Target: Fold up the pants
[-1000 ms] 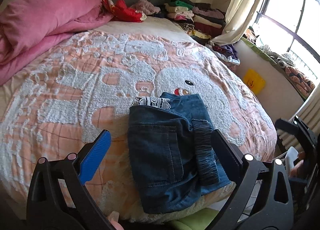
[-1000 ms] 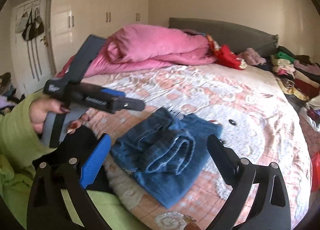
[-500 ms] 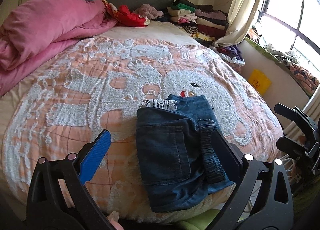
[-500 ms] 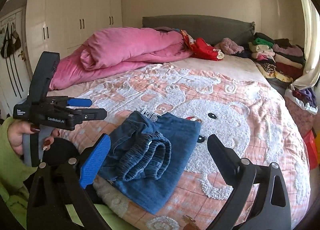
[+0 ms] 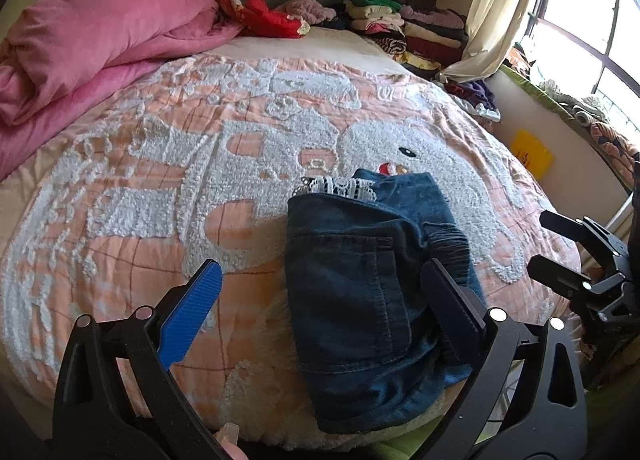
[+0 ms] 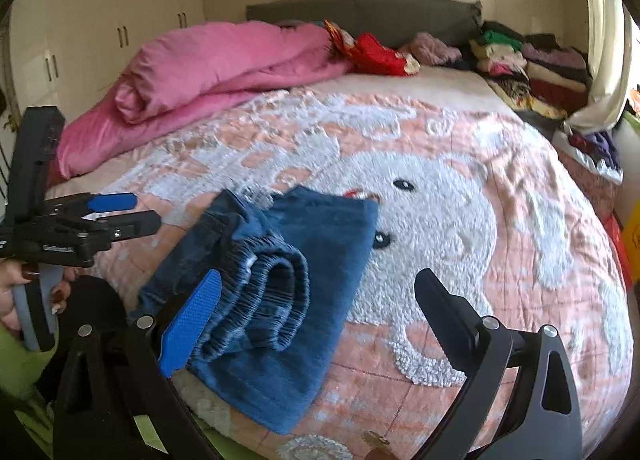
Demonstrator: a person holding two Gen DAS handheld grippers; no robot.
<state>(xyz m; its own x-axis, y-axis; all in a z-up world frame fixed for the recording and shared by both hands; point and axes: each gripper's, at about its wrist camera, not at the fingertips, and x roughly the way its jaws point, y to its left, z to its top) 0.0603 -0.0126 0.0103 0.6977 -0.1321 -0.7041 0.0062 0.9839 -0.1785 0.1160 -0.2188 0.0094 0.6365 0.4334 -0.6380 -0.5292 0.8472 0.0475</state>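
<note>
Folded pants (image 5: pixel 360 292) lie on the bed (image 5: pixel 160 180), both grippers empty above them.

The left gripper (image 5: pixel 320 292) has its fingers spread wide apart, the denim bundle lying between and beyond them, against the black finger. The right gripper (image 6: pixel 318 300) also stands with fingers apart; the pants' rolled waistband (image 6: pixel 264 296) sits just past its blue finger (image 6: pixel 192 320).

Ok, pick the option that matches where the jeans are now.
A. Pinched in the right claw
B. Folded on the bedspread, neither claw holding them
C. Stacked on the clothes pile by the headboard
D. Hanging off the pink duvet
B: the jeans lie folded on the bedspread, with the left claw and right claw both open and empty.
</note>
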